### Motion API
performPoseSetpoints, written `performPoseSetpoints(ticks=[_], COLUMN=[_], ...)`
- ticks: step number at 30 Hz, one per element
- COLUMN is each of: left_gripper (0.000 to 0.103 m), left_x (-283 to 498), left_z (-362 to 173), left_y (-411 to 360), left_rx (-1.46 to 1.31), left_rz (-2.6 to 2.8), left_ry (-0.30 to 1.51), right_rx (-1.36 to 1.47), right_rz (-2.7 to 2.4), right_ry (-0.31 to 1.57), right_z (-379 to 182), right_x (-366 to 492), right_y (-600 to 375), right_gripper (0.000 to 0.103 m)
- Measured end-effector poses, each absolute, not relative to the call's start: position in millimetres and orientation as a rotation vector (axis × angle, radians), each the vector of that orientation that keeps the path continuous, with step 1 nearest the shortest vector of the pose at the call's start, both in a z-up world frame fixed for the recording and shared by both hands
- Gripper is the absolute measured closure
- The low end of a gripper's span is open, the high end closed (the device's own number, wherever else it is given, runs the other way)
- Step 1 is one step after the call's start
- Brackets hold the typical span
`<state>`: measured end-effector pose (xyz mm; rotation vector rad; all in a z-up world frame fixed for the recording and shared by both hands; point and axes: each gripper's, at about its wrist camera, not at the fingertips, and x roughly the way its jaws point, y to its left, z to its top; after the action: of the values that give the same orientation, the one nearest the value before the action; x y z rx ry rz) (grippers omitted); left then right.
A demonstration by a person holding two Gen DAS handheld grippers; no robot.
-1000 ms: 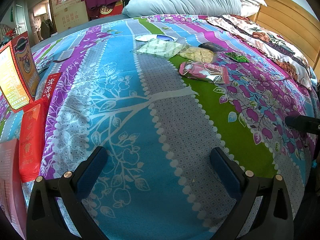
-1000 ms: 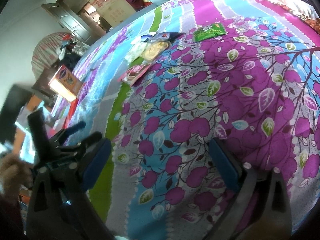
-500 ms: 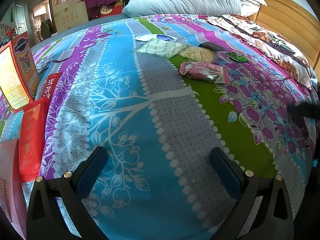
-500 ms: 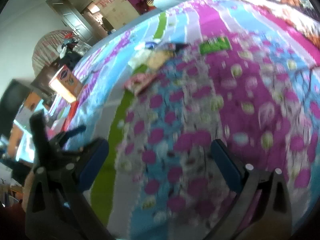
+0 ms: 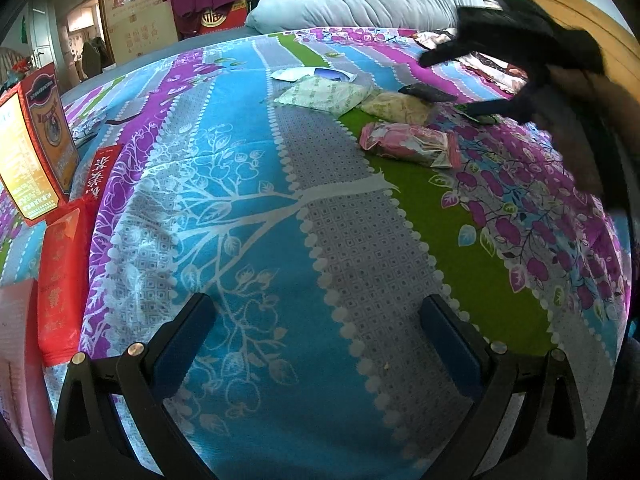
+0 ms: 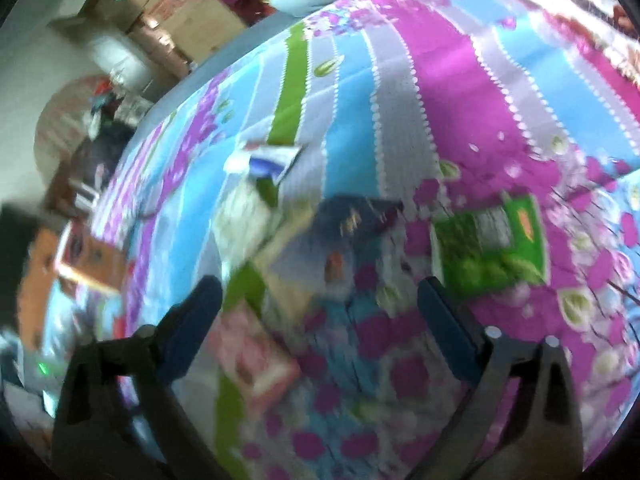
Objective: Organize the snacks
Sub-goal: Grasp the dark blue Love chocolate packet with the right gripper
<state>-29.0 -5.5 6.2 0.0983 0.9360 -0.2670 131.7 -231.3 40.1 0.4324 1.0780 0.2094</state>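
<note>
Just ahead of our right gripper (image 6: 318, 308), jaws wide and narrowing on nothing, lies the snack cluster (image 6: 340, 236), far from the left.

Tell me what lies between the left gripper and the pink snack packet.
Only bare bedspread. In the left wrist view, nothing sits between the open left gripper and the pink snack packet.

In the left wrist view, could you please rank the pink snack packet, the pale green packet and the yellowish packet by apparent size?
1. Pale green packet and pink snack packet: look alike, unranked.
2. Yellowish packet: smallest, though it lies farther away than the pink one.
</note>
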Motion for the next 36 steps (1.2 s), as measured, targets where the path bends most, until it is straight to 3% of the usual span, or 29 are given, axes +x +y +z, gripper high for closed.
performPoseSetpoints(ticks=[1,3,5,10,14,20,23,36], left_gripper=[0.0,0.0,0.0,0.001,0.015,0.015,0.006,0.006], left_x=[-29.0,-28.7,-27.3,-25.5,-20.3,23.7,41.8,93.1], left_z=[6.2,6.3,6.4,9.0,22.3,39.7,46.2,9.6], left_y=[-5.2,-5.2,-4.8,-0.9,6.0,-38.0,-60.1,-93.5], left_rx=[0.098,0.098,0.097,0.082,-0.039,-0.035,0.017,0.069], left_rz=[-0.267,-0.267,-0.272,-0.303,-0.351,-0.438,-0.485,-0.477], left_ry=[0.938,0.94,0.947,0.959,0.967,0.982,0.9,0.975], right_rx=[0.42,0.396,0.394,0.383,0.404,0.428,0.486,0.471], right_rz=[0.197,0.168,0.149,0.216,0.271,0.296,0.3,0.301], right_ry=[1.113,1.15,1.142,0.982,0.921,1.009,1.034,1.034], right_z=[35.2,29.0,30.4,73.2,90.4,51.1,34.1,24.0], right_x=[142.1,151.7,152.4,115.0,58.2,-10.4,-26.9,-22.2], right_y=[-226.9,-224.2,-226.8,-239.5,-246.3,-245.9,-251.4,-253.7], right_gripper=[0.012,0.04,0.06,0.062,0.062,0.062,0.062,0.06])
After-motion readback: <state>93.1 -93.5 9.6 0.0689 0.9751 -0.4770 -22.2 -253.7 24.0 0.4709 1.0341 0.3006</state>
